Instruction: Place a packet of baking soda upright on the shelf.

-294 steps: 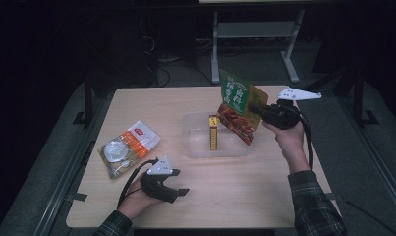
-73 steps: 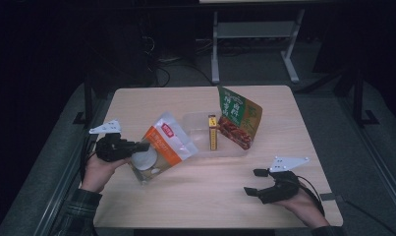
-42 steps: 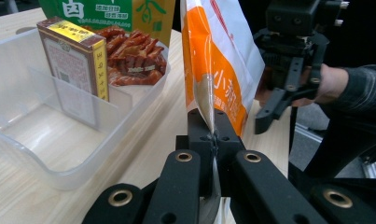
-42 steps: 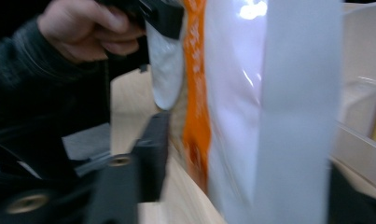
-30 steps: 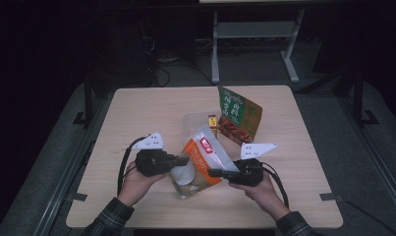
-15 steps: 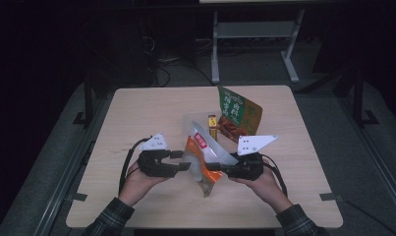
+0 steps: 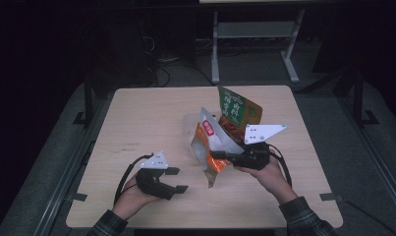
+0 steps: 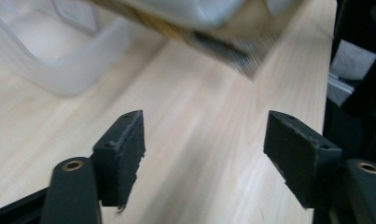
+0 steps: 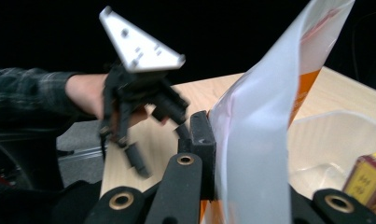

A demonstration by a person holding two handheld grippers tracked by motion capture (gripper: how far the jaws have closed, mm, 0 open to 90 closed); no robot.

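1. High view: the right gripper (image 7: 224, 156) pinched the lower edge of a clear snack bag with orange print (image 7: 211, 145), which hung off the wooden table (image 7: 136, 118) near its middle, tilted up toward the far side.
2. The right gripper view showed the black pads (image 9: 202, 140) pressed tight on the translucent film of the bag (image 9: 265, 126).
3. The left gripper (image 7: 178, 180) sat low at the near left of the table, well apart from the bag. Its jaws had just been opening and stood wide, with bare tabletop between them in the left gripper view.
4. Behind the bag stood a green and brown food pouch (image 7: 236, 112), upright.
5. A clear plastic tub (image 9: 335, 140) held a small yellow box (image 9: 365, 182).
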